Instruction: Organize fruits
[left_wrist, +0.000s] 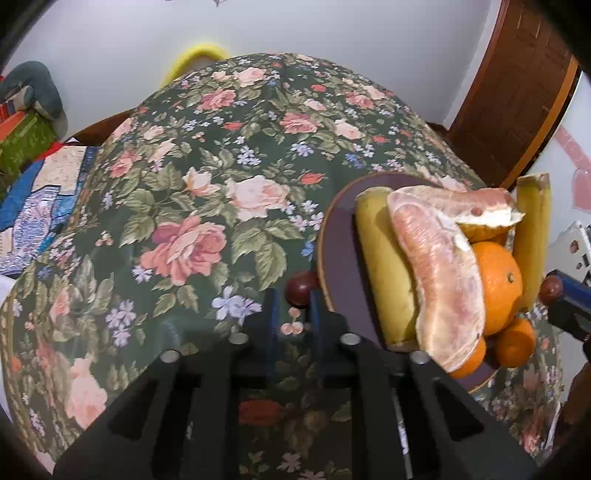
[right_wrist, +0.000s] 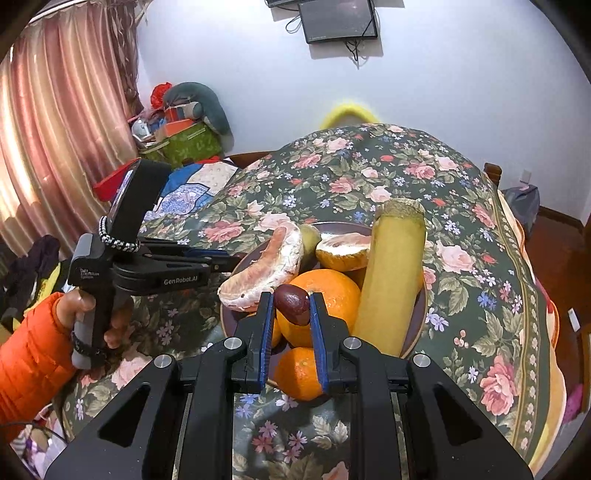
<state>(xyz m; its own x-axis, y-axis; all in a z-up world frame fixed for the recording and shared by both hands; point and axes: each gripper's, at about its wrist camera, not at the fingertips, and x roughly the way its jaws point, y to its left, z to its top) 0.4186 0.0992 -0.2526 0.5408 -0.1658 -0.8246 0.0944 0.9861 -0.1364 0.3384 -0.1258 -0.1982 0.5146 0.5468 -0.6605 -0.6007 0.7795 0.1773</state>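
Note:
A dark plate (right_wrist: 417, 325) on the floral tablecloth holds oranges (right_wrist: 332, 288), pomelo pieces (right_wrist: 258, 269) and yellow-green cane sections (right_wrist: 388, 273). My right gripper (right_wrist: 291, 302) is shut on a dark red jujube (right_wrist: 291, 304) and holds it above the oranges. In the left wrist view the plate (left_wrist: 340, 254) is at the right, with a pomelo segment (left_wrist: 439, 273) and an orange (left_wrist: 498, 280). My left gripper (left_wrist: 293, 295) is shut on another dark red jujube (left_wrist: 301, 288) by the plate's left rim. The right gripper's jujube (left_wrist: 551, 290) shows at the far right.
The floral cloth (left_wrist: 207, 206) covers a round table. A pile of boxes and cushions (right_wrist: 184, 125) stands at the back left by a pink curtain (right_wrist: 55, 129). A wooden chair back (left_wrist: 517, 92) stands at the back right. A monitor (right_wrist: 338, 20) hangs on the wall.

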